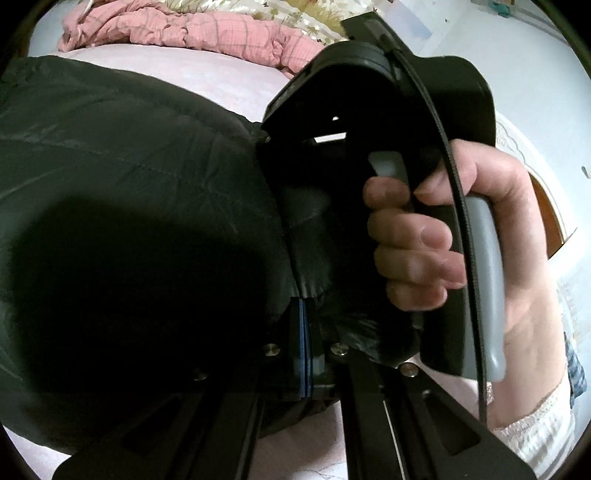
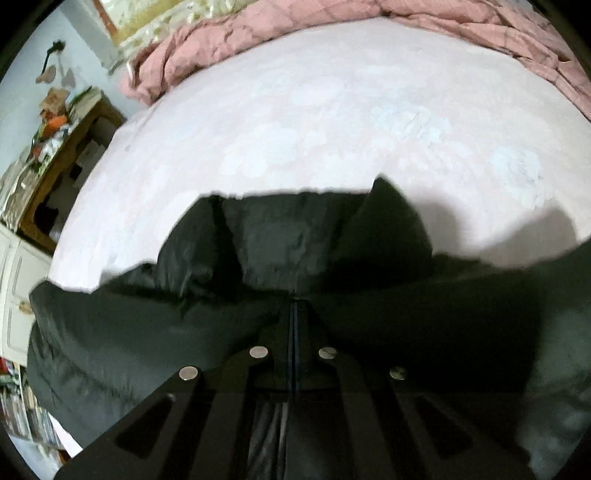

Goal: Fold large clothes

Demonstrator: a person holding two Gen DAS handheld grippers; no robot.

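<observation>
A large dark green puffer jacket [image 1: 122, 177] lies on the pale pink bed sheet [image 1: 207, 81]. My left gripper [image 1: 306, 314] is shut on a fold of the jacket's fabric, low in the left wrist view. Just beyond it the person's right hand [image 1: 436, 236] grips the other gripper's grey handle [image 1: 484, 280]. In the right wrist view the jacket [image 2: 280, 251] fills the lower half, bunched up. My right gripper [image 2: 293, 310] is shut on the jacket's fabric, with both fingers pressed together.
A crumpled pink checked quilt [image 2: 461, 26] lies along the far side of the bed [image 2: 332, 122]. A wooden shelf [image 2: 70, 147] with clutter and a white cabinet [image 2: 18, 295] stand at the left beside the bed. A wooden headboard [image 1: 550, 218] shows at the right.
</observation>
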